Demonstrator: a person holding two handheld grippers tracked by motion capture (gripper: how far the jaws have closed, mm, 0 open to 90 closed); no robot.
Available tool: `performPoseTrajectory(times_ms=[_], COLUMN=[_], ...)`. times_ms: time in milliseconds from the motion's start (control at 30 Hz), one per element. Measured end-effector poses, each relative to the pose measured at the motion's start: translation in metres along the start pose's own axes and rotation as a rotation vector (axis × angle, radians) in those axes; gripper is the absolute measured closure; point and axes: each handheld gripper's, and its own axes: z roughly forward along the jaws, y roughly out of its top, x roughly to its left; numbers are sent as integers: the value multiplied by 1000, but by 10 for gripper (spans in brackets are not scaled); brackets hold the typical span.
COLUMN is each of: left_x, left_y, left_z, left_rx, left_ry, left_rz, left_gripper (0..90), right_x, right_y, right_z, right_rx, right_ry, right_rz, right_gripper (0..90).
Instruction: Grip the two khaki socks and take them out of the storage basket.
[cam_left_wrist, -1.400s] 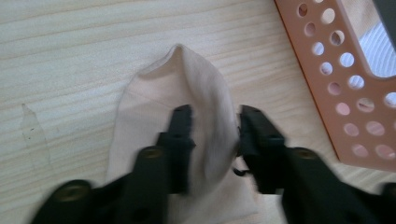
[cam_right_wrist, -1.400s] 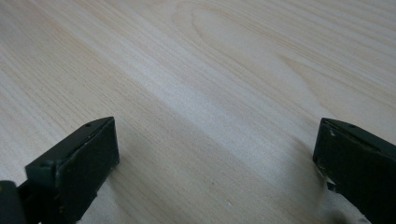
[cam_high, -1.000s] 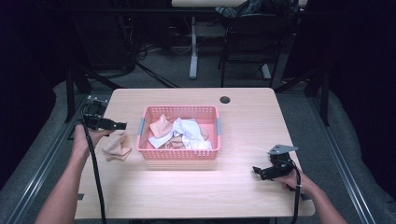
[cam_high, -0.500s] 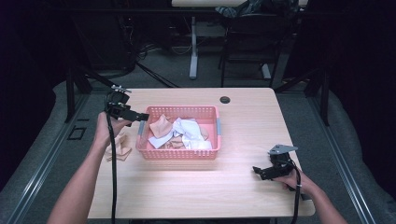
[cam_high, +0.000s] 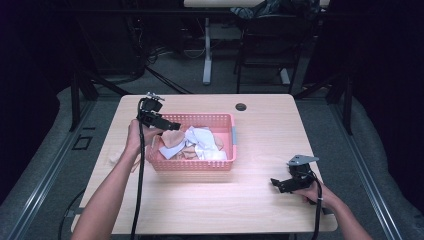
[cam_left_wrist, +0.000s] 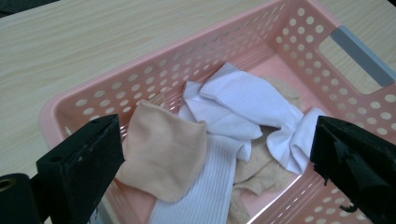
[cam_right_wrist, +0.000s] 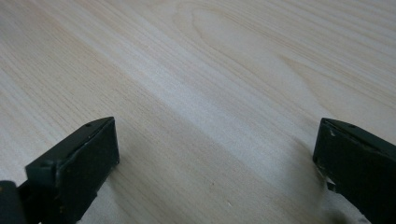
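A pink perforated basket (cam_high: 220, 119) (cam_left_wrist: 70, 105) sits mid-table with a loose heap of socks inside. Among them are a peach sock (cam_left_wrist: 163, 154) (cam_high: 171, 138), white socks (cam_left_wrist: 238, 105) (cam_high: 200, 140) and a beige sock (cam_left_wrist: 261, 163). My left gripper (cam_high: 172, 126) (cam_left_wrist: 217, 135) hovers over the basket's left end, open. Its jaws have just been closing a little, with nothing gripped between them. My right gripper (cam_high: 276, 182) (cam_right_wrist: 217, 130) rests low over the bare wood at the front right, open and empty.
Another peach sock (cam_high: 116, 157) lies on the table (cam_high: 270, 135) left of the basket, partly behind my left forearm. A black round grommet (cam_high: 241, 106) sits near the far edge. The basket has a grey handle (cam_left_wrist: 362, 53). Chair and desk legs stand beyond the table.
My left gripper has moved right, from above the peach sock on the table to over the basket's left end. The right gripper has stayed put.
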Motion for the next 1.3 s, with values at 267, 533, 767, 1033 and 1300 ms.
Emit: performPoseTrajectory(times_ms=[267, 533, 767, 1033, 1300], left_x=[-4, -6, -4, -3, -1], left_y=[2, -2, -5, -6, -8], left_z=[26, 54, 68, 74, 74], left_rx=[56, 163, 219, 241, 263], left_ry=[28, 125, 206, 222, 213], left_rz=[-8, -13, -38, -45, -45], left_gripper=[139, 217, 372, 615, 849], right_x=[0, 0, 0, 0, 0], right_y=[0, 0, 0, 0, 0], right_z=[0, 0, 0, 0, 0], right_rx=[0, 0, 0, -1, -1], right_ry=[0, 0, 0, -1, 0], right_rz=[0, 0, 0, 0, 0], right_gripper=[0, 0, 0, 0, 0])
